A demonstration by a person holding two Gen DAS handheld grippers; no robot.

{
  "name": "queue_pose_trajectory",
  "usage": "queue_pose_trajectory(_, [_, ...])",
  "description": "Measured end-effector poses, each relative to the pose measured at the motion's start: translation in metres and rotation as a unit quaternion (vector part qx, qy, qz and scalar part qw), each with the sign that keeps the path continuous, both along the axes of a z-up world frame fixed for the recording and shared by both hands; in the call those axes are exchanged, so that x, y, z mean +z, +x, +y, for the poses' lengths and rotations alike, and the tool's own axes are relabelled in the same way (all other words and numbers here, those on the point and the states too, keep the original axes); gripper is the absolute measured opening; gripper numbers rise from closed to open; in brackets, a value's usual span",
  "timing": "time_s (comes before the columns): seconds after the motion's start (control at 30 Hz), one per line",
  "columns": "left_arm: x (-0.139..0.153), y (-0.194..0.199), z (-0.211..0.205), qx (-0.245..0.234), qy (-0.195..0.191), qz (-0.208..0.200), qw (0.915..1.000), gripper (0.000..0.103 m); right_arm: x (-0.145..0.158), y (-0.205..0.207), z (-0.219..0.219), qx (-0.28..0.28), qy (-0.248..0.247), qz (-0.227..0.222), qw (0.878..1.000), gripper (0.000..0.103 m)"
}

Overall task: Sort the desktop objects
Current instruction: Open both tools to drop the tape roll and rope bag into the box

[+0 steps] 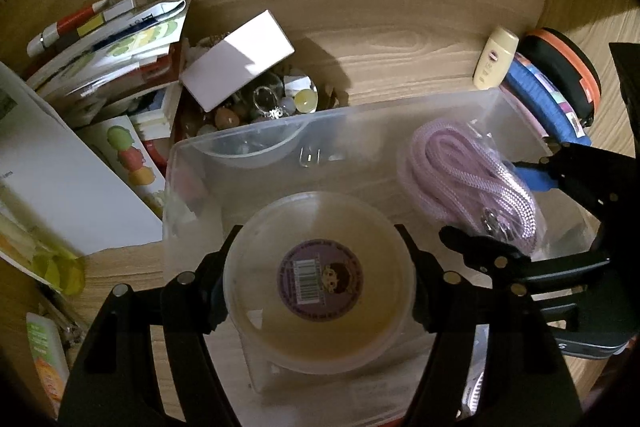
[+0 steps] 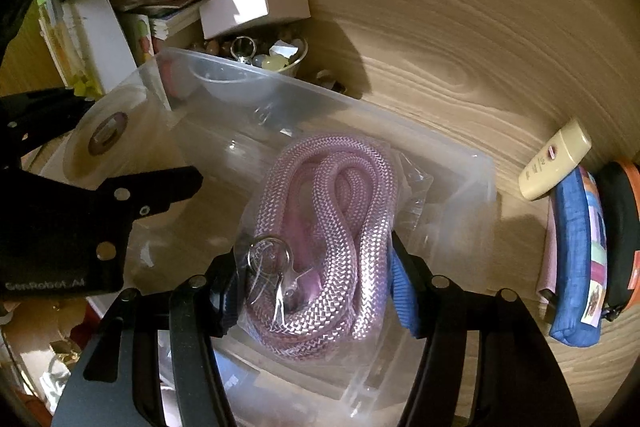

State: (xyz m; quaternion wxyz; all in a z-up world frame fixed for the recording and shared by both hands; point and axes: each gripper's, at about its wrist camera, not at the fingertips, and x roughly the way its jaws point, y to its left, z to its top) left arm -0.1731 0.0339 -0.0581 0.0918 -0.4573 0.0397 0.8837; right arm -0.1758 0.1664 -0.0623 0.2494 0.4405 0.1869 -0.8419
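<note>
Presently, the left gripper [image 1: 318,281] clamps a round lidded tub [image 1: 318,283] over the clear bin [image 1: 248,143]; beside it, the right gripper [image 2: 316,279] grips bagged pink rope [image 2: 324,227].

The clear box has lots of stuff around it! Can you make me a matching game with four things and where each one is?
Things:
1. round tub
2. pink rope
3. cream bottle
4. white box

Places:
A. lying on the table beside the blue pouch
B. between the fingers of the right gripper
C. resting on top of a bowl of beads
D. between the fingers of the left gripper

Pairs: 1-D, 2-B, 3-A, 4-C
</note>
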Motion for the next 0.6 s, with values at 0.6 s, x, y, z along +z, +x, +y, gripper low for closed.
queue_pose_trajectory(0.6, [0.014,0.008,-0.004,0.004,-0.016,0.016,0.9997,0.086,0.011,0.008,-0.001,-0.015,0.029,0.023,0.999,0.073])
